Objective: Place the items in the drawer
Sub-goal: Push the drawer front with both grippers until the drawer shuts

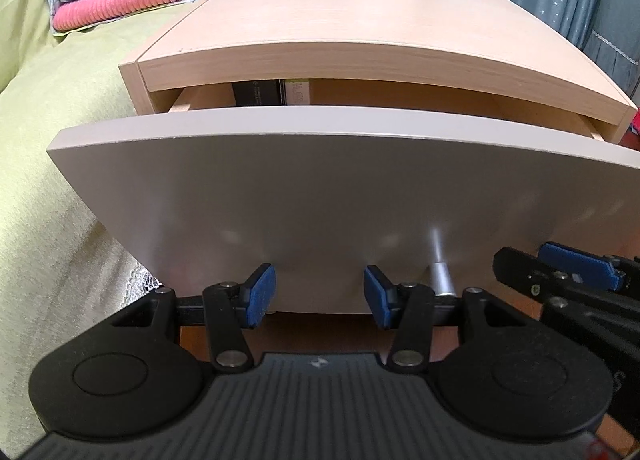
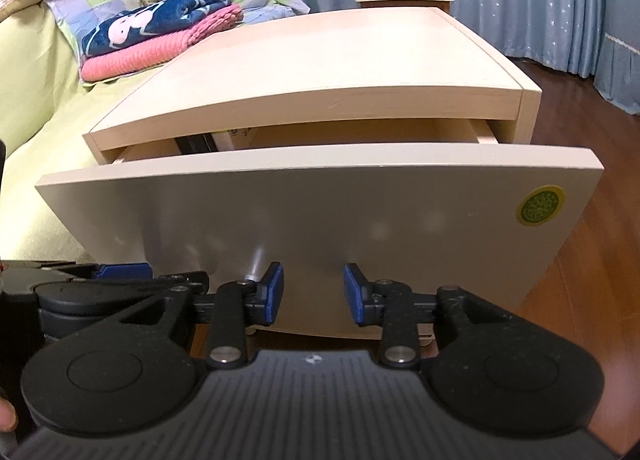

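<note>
Hovering spread and empty before the nightstand, the left tongs and right tongs are facing the drawer, standing slightly open with boxes already showing inside; closing it appears to be remaining.

Your way into the drawer is a narrow slot under the nightstand top. Dark box blocks slot left-centre; right portion free. Metal handle juts from the front, between your grippers.
</note>
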Demonstrator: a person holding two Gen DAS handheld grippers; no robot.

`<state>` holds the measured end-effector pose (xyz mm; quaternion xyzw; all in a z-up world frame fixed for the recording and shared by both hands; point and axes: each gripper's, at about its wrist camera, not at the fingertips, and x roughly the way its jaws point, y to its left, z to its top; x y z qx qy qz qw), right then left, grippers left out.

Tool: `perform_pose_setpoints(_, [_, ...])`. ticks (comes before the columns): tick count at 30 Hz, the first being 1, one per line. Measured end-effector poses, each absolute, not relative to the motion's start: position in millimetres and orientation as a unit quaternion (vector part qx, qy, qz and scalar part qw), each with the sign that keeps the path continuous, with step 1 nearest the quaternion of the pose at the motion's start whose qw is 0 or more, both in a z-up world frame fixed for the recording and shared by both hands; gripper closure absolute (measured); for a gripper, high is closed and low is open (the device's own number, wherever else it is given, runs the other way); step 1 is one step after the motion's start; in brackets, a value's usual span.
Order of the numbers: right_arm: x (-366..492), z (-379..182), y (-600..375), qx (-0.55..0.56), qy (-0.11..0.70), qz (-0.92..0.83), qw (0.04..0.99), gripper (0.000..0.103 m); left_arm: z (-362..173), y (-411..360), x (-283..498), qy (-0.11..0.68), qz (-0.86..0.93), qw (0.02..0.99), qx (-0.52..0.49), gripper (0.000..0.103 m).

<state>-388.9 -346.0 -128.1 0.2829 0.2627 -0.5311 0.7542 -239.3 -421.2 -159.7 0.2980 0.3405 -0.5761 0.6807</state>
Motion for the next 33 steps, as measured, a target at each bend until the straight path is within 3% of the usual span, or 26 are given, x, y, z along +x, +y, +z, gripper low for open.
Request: perform_pose_setpoints(33, [-382.8,-131.3,-357.2,0.277,0.257,-0.533,0.757,0.075,-161.6,-432.5,-241.7,0.33,-0.574,0.685,0.304,0.049])
